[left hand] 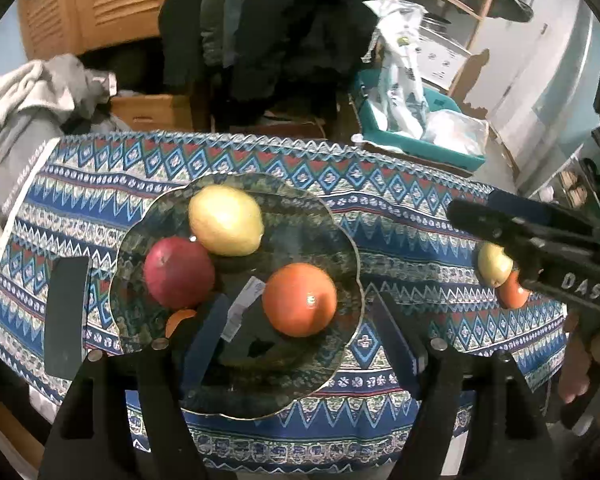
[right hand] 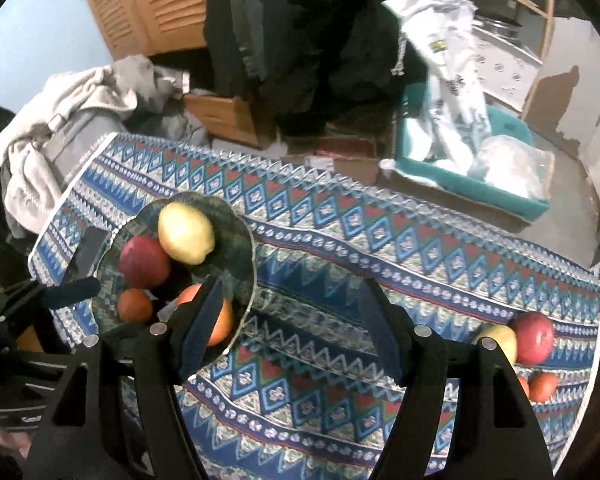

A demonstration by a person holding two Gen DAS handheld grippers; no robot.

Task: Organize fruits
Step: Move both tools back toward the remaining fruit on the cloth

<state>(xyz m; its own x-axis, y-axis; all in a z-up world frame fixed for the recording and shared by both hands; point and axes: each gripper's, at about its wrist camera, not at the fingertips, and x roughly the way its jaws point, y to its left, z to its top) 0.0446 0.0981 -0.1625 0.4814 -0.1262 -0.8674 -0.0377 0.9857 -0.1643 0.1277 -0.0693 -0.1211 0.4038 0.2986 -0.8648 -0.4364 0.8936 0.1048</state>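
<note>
A dark patterned glass plate (left hand: 300,224) on the blue patterned tablecloth (left hand: 400,216) holds a yellow apple (left hand: 226,220), a red apple (left hand: 178,272), a large orange (left hand: 300,300) and a small orange (left hand: 180,320) half hidden by a finger. My left gripper (left hand: 300,308) hangs open over the plate, its pads apart from the large orange between them. My right gripper (right hand: 290,288) is open over bare cloth with nothing in it. At the cloth's right end lie a red apple (right hand: 534,336), a yellow apple (right hand: 500,340) and small oranges (right hand: 542,386).
A black flat rectangle (left hand: 66,312) lies on the cloth left of the plate. Beyond the table's far edge stand a teal bin (left hand: 420,148) with white bags, a cardboard box (left hand: 156,112) and a heap of grey clothes (left hand: 40,92).
</note>
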